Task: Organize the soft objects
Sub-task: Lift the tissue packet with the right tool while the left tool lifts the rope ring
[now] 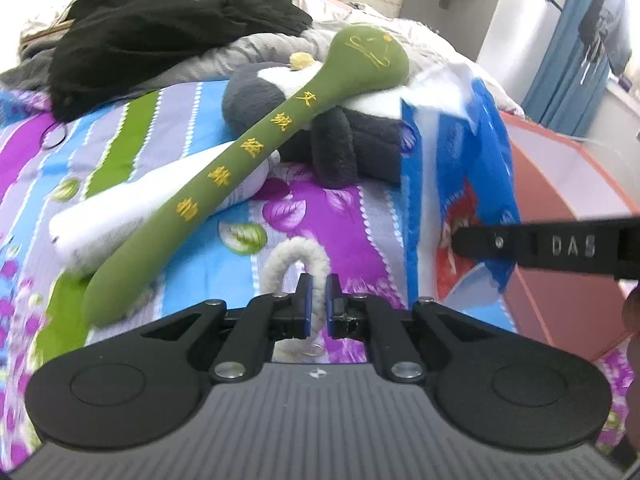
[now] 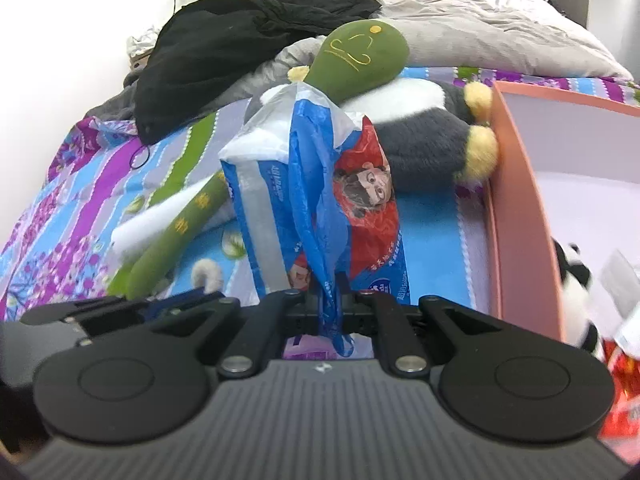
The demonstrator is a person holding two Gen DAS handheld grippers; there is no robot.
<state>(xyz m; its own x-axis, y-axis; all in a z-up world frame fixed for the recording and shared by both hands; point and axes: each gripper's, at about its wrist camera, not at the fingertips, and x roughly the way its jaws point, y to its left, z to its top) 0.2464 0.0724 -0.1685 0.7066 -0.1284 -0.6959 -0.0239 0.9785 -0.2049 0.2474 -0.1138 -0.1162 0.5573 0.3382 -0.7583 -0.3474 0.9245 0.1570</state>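
Note:
My left gripper [image 1: 318, 300] is shut on a white braided rope loop [image 1: 294, 258] that curls up over the flowered bedspread. My right gripper [image 2: 330, 304] is shut on the blue plastic wrapper of a tissue pack [image 2: 320, 200], which stands upright in front of it; the pack also shows in the left wrist view [image 1: 452, 184]. A long green plush stick with yellow characters [image 1: 224, 184] lies across a grey and white plush penguin [image 1: 340, 132] and a white roll [image 1: 132, 212]. The green stick [image 2: 360, 60] and penguin [image 2: 424, 144] lie behind the pack.
A pink box [image 2: 516, 208] stands open at the right, with a small panda plush [image 2: 576, 288] and red packaging inside. Black clothing [image 1: 172, 28] and a grey quilt [image 2: 480, 28] lie piled at the back of the bed. The right gripper's finger [image 1: 552, 246] crosses the left view.

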